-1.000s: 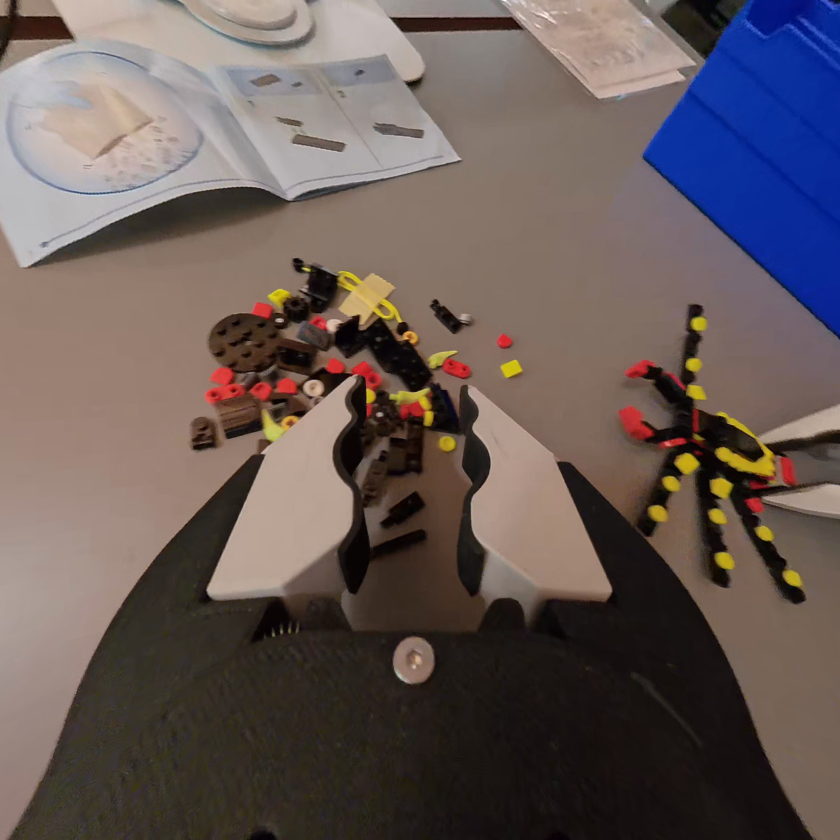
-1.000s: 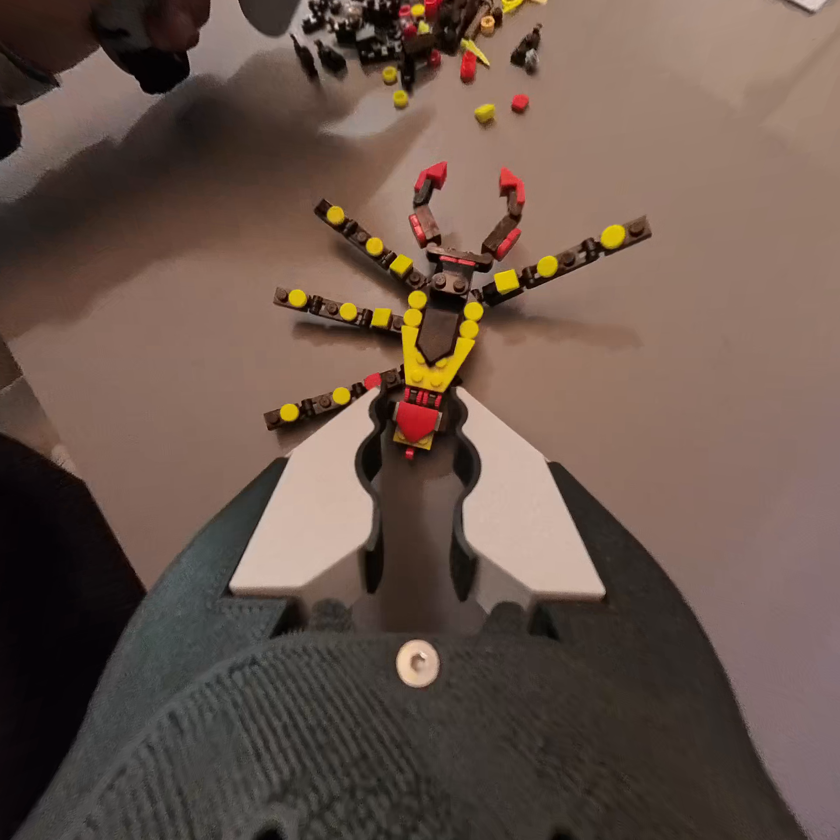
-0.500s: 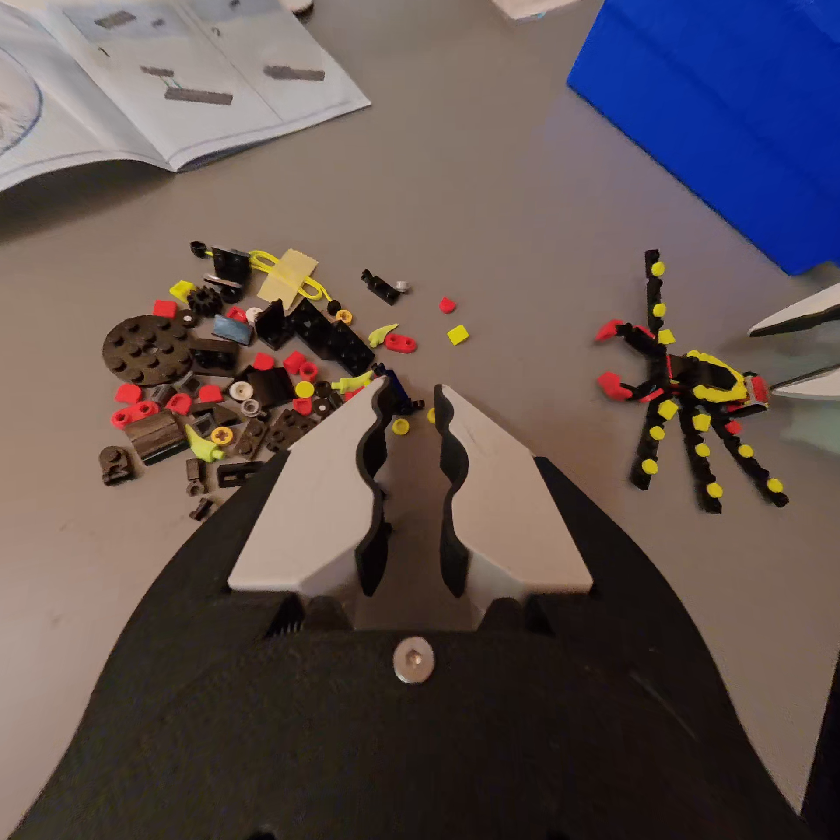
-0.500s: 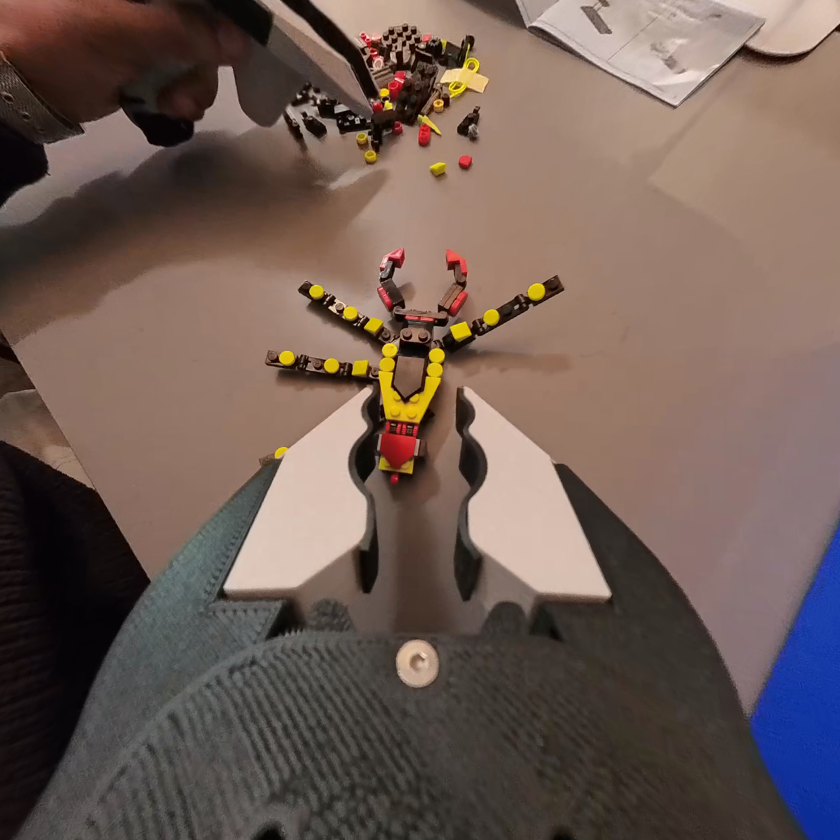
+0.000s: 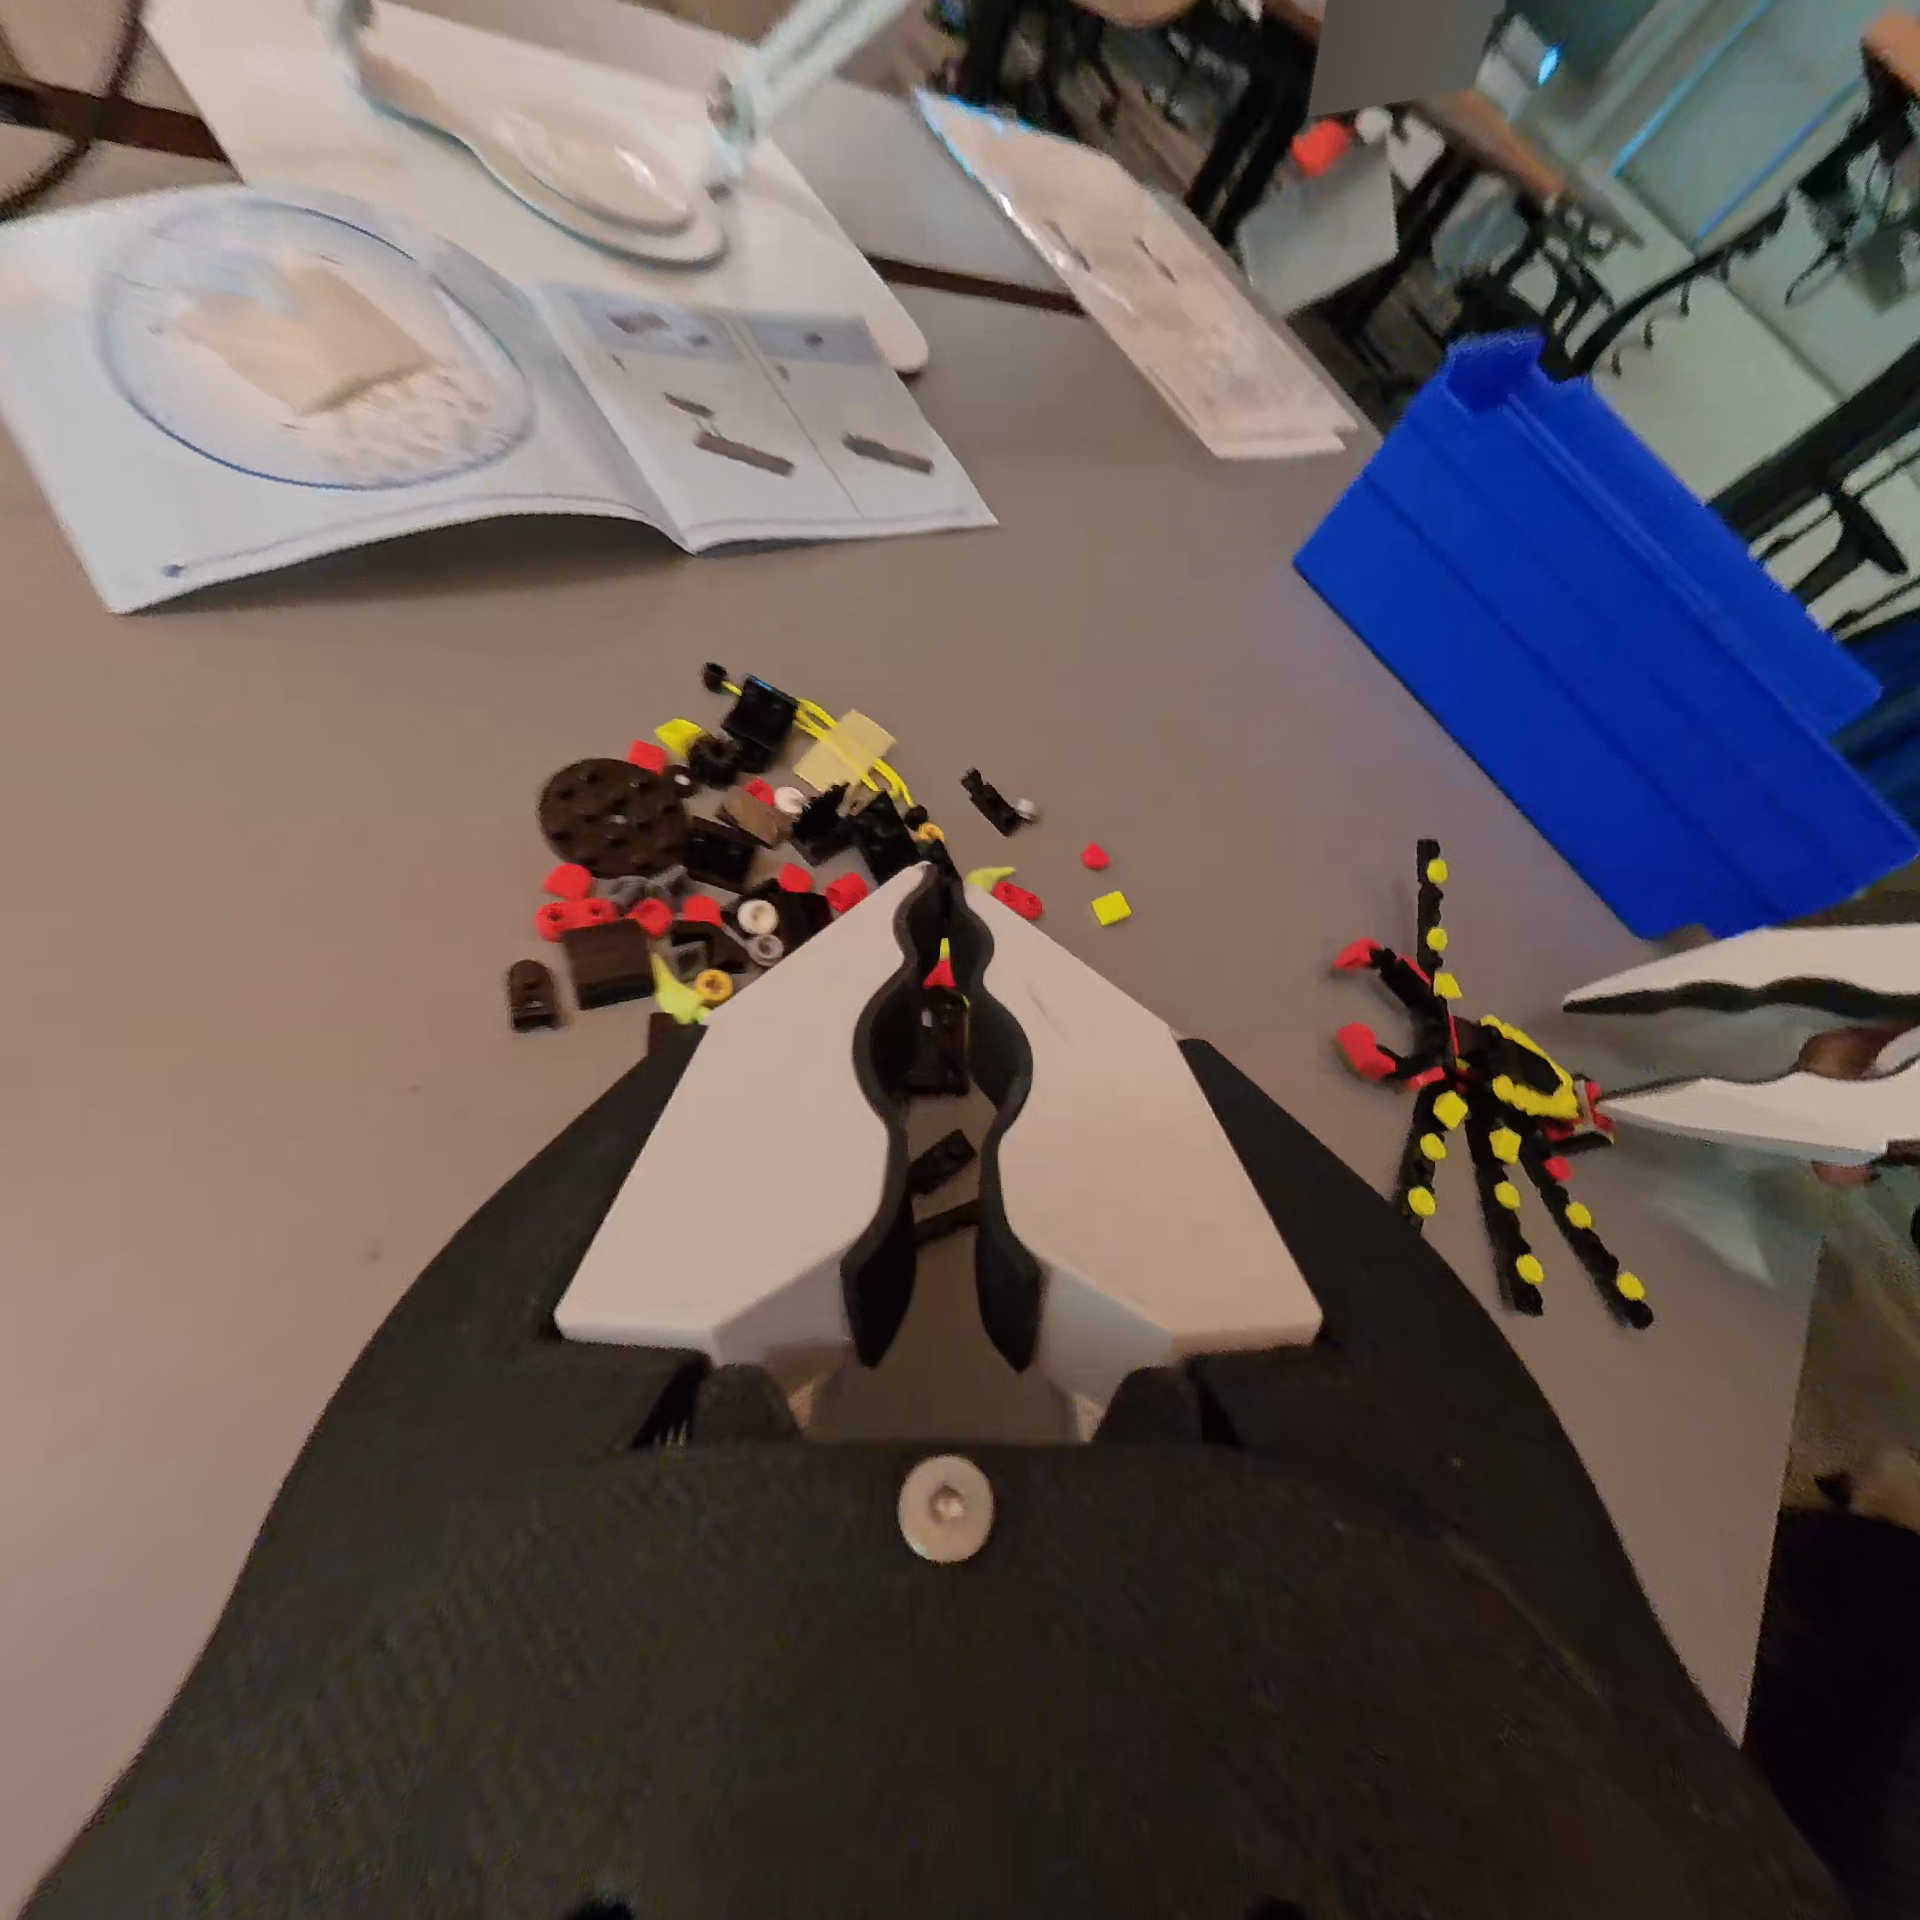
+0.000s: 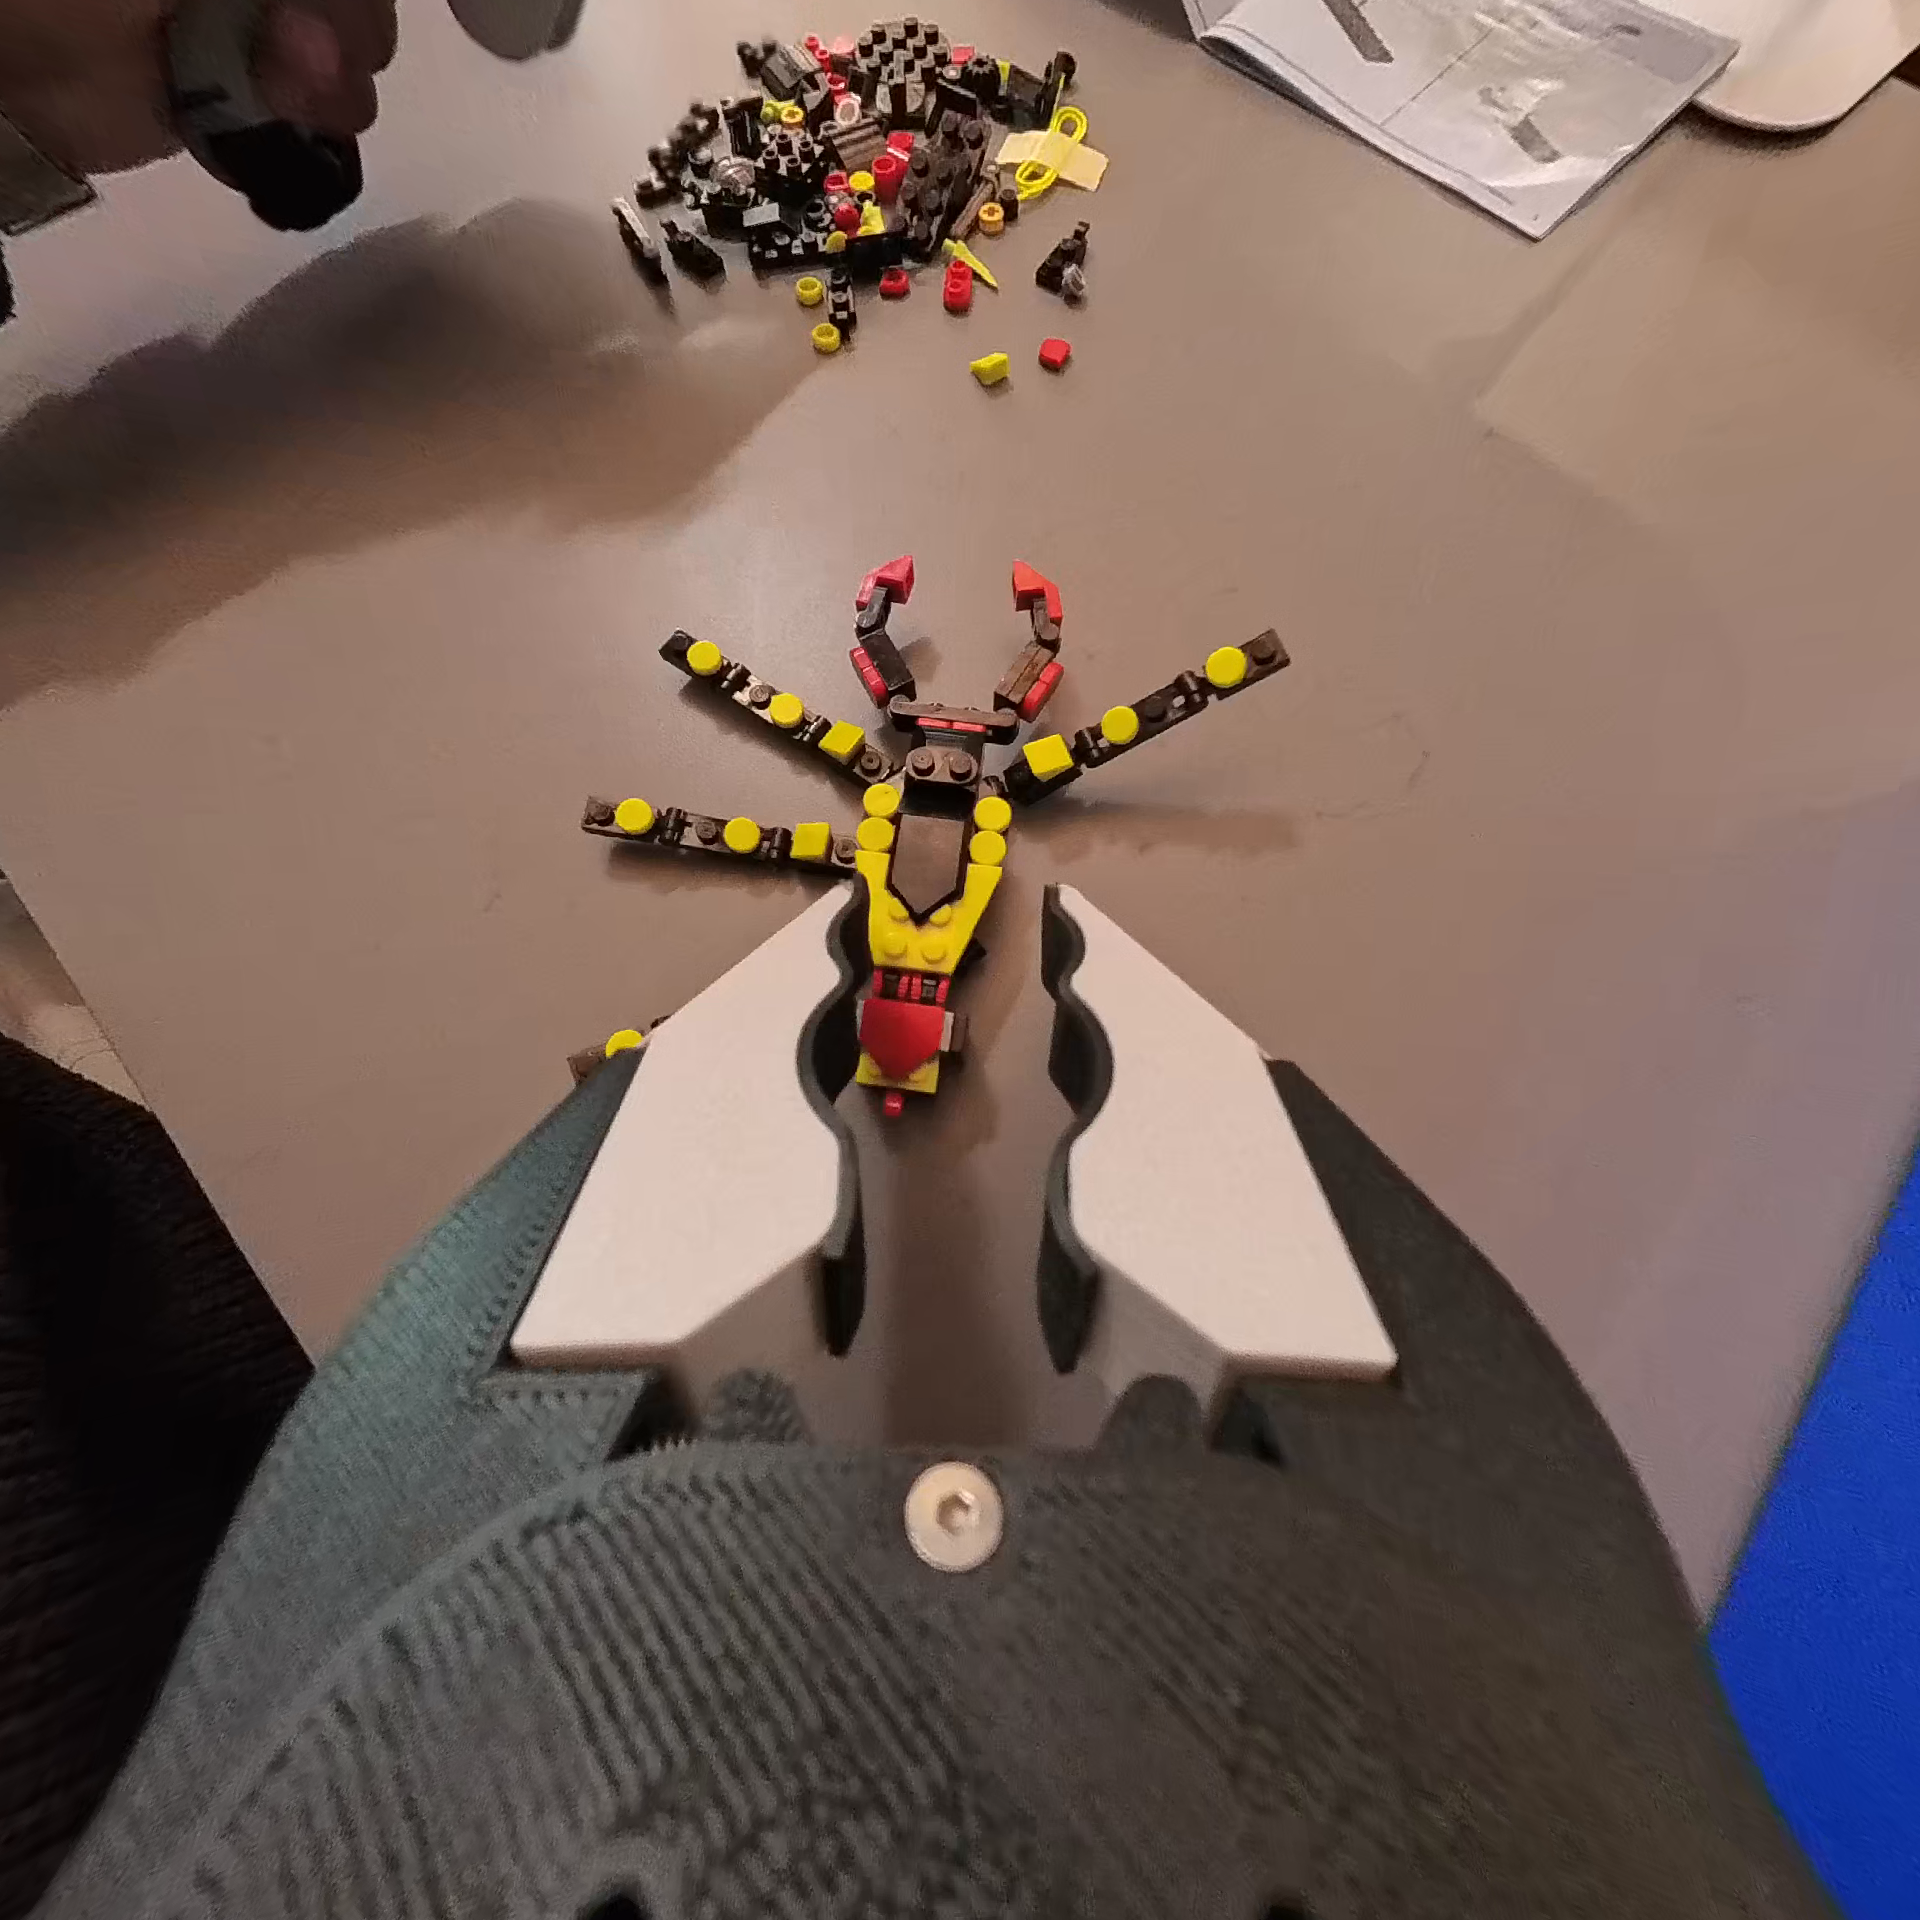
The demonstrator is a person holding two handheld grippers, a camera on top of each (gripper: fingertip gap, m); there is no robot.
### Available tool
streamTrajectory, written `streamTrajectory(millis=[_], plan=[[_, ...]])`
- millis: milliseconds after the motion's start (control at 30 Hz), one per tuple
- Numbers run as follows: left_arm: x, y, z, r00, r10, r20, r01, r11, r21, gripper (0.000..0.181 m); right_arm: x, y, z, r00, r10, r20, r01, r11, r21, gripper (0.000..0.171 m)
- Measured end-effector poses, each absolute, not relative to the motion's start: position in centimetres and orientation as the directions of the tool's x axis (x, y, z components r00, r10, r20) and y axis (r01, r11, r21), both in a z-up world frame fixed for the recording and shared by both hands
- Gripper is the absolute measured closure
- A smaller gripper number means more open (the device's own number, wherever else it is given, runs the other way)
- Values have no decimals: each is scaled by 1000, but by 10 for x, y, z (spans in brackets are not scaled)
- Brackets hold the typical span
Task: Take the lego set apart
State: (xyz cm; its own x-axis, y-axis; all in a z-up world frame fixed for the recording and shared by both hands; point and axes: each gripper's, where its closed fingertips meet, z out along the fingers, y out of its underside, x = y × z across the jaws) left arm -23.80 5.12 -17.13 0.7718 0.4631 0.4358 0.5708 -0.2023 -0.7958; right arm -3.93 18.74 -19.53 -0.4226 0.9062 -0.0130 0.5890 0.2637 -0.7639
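I see a grey desk [image 6: 1455, 727] with a blue bin [image 5: 1621, 665] at its right edge and an open booklet [image 5: 416, 416] at the back. My right gripper [image 6: 945, 914] has its jaws apart around the tail of a black, yellow and red lego spider [image 6: 925, 831]. My left gripper [image 5: 940, 883], jaws together, hangs over a pile of loose bricks [image 5: 727, 852] left of the spider.
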Motion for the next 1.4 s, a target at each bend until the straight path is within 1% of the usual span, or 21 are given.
streamTrajectory(millis=[33, 100, 200, 233, 333, 400, 467, 533, 567, 633, 733, 800, 867, 933, 967, 1067, 1167, 1200, 1300, 1333, 1400], plan=[[-242, 47, -168, 765, 468, 442, 571, -177, -801, 181, -39, 187, -194, -422, 907, -7, 585, 266, -766, 139], [-248, 41, -164, 753, 492, 437, 564, -139, -814, 177, -41, 188, -191, -417, 909, 9, 570, 269, -776, 138], [-261, 34, -156, 739, 580, 342, 489, -114, -865, 141, -50, 211, -170, -324, 935, 144, 492, 297, -818, 124], [-263, 32, -150, 742, 605, 289, 442, -117, -889, 134, -53, 219, -159, -290, 938, 187, 447, 306, -841, 115], [-266, 29, -136, 728, 661, 181, 354, -138, -925, 110, -51, 227, -127, -259, 943, 210, 312, 288, -905, 108], [-262, 33, -138, 734, 649, 198, 382, -154, -911, 110, -48, 228, -117, -248, 947, 205, 272, 272, -923, 110], [-269, 29, -147, 694, 697, 179, 402, -169, -900, 99, -48, 229, -114, -232, 944, 235, 261, 293, -920, 114], [-279, 21, -152, 659, 748, 78, 359, -223, -906, 89, -49, 233, -115, -204, 936, 286, 259, 333, -907, 117], [-279, 21, -148, 668, 744, 24, 314, -252, -915, 89, -49, 234, -116, -191, 929, 317, 259, 359, -897, 121], [-278, 24, -135, 674, 737, -56, 212, -266, -940, 90, -49, 239, -116, -150, 916, 373, 252, 400, -881, 126], [-273, 24, -121, 669, 740, -64, 148, -217, -965, 91, -47, 242, -108, -83, 889, 451, 191, 458, -868, 138], [-275, 17, -118, 653, 753, -79, 117, -204, -972, 108, -46, 240, -107, -68, 867, 494, 169, 498, -850, 138], [-279, 9, -121, 624, 778, -79, 131, -204, -970, 128, -45, 232, -107, -80, 868, 491, 151, 497, -854, 133], [-274, 14, -129, 666, 746, -27, 183, -198, -963, 157, -44, 228, -106, -69, 875, 480, 127, 485, -865, 124], [-269, 20, -135, 701, 713, 8, 223, -208, -952, 178, -44, 227, -106, -69, 869, 489, 122, 494, -861, 122], [-267, 24, -151, 712, 701, 44, 299, -247, -922, 181, -43, 223, -106, -79, 875, 478, 120, 484, -867, 120], [-267, 26, -174, 696, 716, 46, 384, -317, -867, 181, -44, 221, -108, -103, 914, 392, 130, 403, -906, 122], [-269, 26, -179, 679, 732, 53, 410, -319, -854, 181, -44, 221, -109, -108, 928, 357, 134, 369, -920, 126], [-276, 22, -175, 630, 776, -5, 389, -321, -864, 181, -44, 219, -110, -149, 956, 253, 151, 275, -950, 163], [-276, 22, -169, 631, 775, -32, 361, -329, -873, 181, -44, 221, -110, -143, 964, 225, 156, 247, -956, 171], [-265, 33, -162, 693, 720, -41, 317, -355, -880, 181, -45, 226, -114, -137, 971, 194, 177, 217, -960, 171]])
